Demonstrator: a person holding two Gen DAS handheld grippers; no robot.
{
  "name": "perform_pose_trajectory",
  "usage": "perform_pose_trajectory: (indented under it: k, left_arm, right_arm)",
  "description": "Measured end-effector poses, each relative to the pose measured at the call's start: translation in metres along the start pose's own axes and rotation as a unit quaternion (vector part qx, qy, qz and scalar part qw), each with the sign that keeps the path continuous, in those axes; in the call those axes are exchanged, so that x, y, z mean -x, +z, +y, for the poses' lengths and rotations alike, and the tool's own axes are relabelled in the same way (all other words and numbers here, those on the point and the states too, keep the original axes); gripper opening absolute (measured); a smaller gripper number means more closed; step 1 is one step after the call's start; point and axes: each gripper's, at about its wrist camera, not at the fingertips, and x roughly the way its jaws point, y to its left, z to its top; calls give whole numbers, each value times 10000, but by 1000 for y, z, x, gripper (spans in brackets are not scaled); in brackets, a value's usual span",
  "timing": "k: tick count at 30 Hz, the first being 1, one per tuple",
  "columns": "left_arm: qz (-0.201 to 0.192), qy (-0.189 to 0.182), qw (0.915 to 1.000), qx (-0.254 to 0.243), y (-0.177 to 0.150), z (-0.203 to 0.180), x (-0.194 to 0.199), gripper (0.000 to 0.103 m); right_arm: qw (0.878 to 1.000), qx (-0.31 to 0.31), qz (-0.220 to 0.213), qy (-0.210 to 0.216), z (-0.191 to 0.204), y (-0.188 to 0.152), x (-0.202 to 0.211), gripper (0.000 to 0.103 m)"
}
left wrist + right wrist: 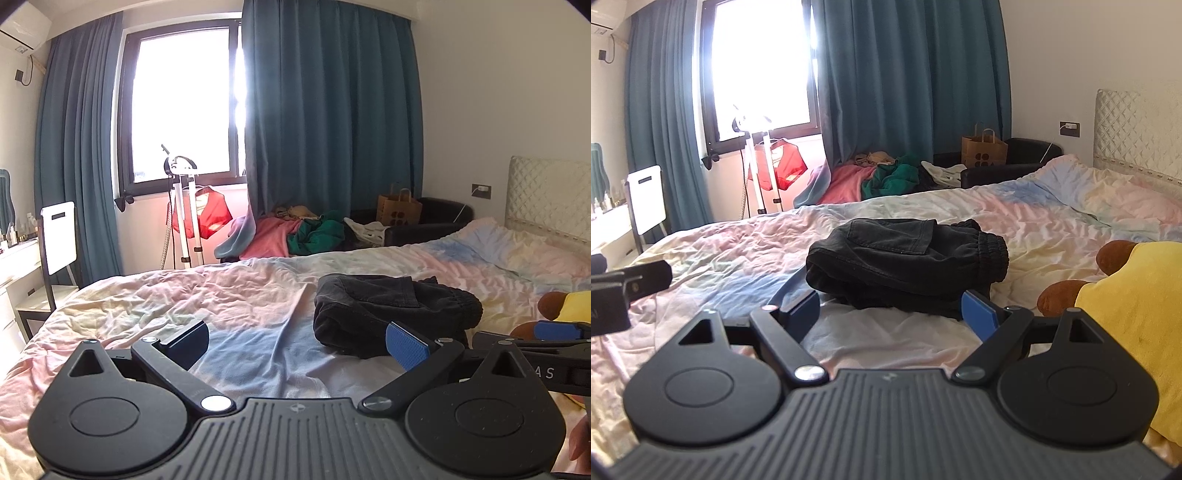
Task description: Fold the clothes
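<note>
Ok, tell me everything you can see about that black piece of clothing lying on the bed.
The black garment looks like faded denim-like fabric, folded into a thick, rumpled bundle. A patch pocket faces up on top, and a ribbed elastic band bunches at its right end. It rests on the wrinkled pastel bedsheet, near the middle of the bed, left of a yellow and brown plush toy and not touching it. Neither hand-held gripper holds it.

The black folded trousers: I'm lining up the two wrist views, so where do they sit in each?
Left wrist view: black folded trousers lie right of centre on the bed, just beyond the left gripper's right finger.
Right wrist view: black folded trousers lie at centre, straight ahead of the right gripper.
Shared landmark: the brown paper bag behind the bed.
</note>
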Motion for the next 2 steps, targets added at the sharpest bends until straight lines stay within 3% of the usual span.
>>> perform_pose_trajectory:
  k: [2]
  left_arm:
    - [-11, -53, 10000, -42, 1, -2, 2, 103]
  right_arm:
    - [10000, -12, -6, 12, 0, 1, 1, 85]
